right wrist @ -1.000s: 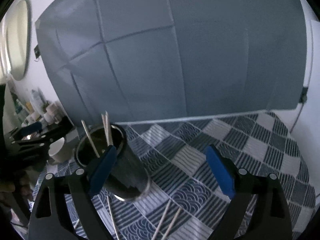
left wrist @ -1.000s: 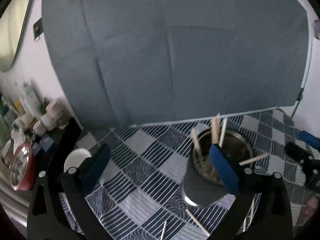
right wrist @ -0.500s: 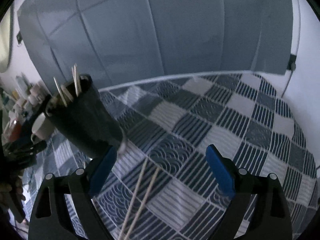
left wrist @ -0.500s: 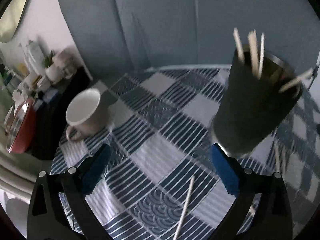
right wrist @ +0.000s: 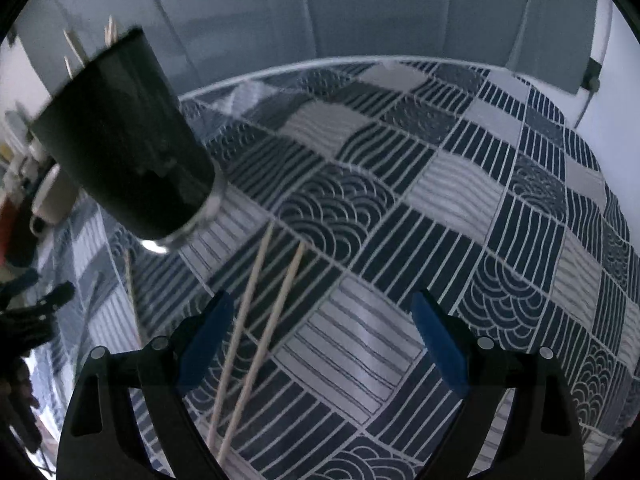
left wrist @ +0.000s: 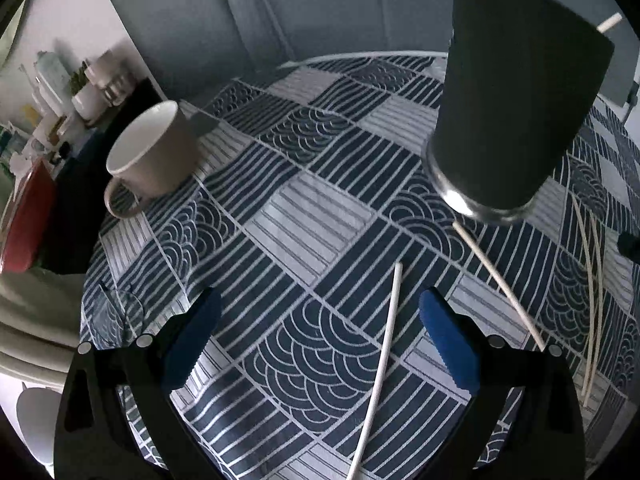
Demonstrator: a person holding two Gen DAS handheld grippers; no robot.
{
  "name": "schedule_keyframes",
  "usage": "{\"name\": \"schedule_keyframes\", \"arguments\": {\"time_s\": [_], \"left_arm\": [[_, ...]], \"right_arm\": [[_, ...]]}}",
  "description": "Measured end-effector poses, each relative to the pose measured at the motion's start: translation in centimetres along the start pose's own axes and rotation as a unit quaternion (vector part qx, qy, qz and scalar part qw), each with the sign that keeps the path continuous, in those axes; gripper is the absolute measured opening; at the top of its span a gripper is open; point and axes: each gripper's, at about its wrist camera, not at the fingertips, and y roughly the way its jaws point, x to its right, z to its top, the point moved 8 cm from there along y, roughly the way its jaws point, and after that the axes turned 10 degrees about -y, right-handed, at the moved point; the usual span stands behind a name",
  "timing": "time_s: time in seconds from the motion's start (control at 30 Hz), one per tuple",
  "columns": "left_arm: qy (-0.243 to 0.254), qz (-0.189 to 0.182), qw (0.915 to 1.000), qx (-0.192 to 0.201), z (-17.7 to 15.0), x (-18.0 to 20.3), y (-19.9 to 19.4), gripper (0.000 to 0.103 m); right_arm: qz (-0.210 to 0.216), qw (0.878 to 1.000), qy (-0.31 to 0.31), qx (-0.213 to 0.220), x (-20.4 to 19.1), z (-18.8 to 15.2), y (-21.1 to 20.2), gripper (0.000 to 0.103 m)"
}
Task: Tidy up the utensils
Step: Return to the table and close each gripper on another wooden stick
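Note:
A dark metal cup (left wrist: 512, 108) with several wooden chopsticks sticking out of it stands on the patterned tablecloth; it also shows in the right wrist view (right wrist: 124, 140). Loose chopsticks lie on the cloth: one white stick (left wrist: 382, 354) between my left fingers, another (left wrist: 498, 276) beside it, and a pair (right wrist: 256, 316) in front of my right gripper. My left gripper (left wrist: 320, 336) is open and empty, low over the cloth. My right gripper (right wrist: 322, 340) is open and empty, with the pair by its left finger.
A white mug (left wrist: 154, 152) stands on the blue-and-white tablecloth (left wrist: 288, 216) to the left; it also shows in the right wrist view (right wrist: 54, 196). A shelf with bottles and a red object (left wrist: 24, 216) lies beyond the table's left edge. A grey backdrop hangs behind.
Both grippers have tilted down and moved closer to the cloth. The cup now looms larger and higher in both views, and the loose chopsticks have come in front of the fingers.

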Motion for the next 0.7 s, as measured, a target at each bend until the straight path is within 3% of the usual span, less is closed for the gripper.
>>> {"name": "schedule_keyframes", "arguments": {"time_s": [0.43,0.63,0.7], "left_arm": [[0.01,0.014,0.9988,-0.046,-2.2,-0.6,2.5,0.098],[-0.051,-0.042,0.9953,-0.071,-2.4,-1.8,3.4,0.099],[-0.046,-0.044,0.9958,-0.066,-2.4,-1.9,3.4,0.099]], "right_arm": [[-0.016,0.999,0.016,-0.045,0.3,-1.6,2.2,0.086],[-0.029,0.998,0.011,-0.051,0.2,-2.0,2.6,0.087],[-0.036,0.998,-0.001,-0.054,0.0,-2.1,2.7,0.087]]}}
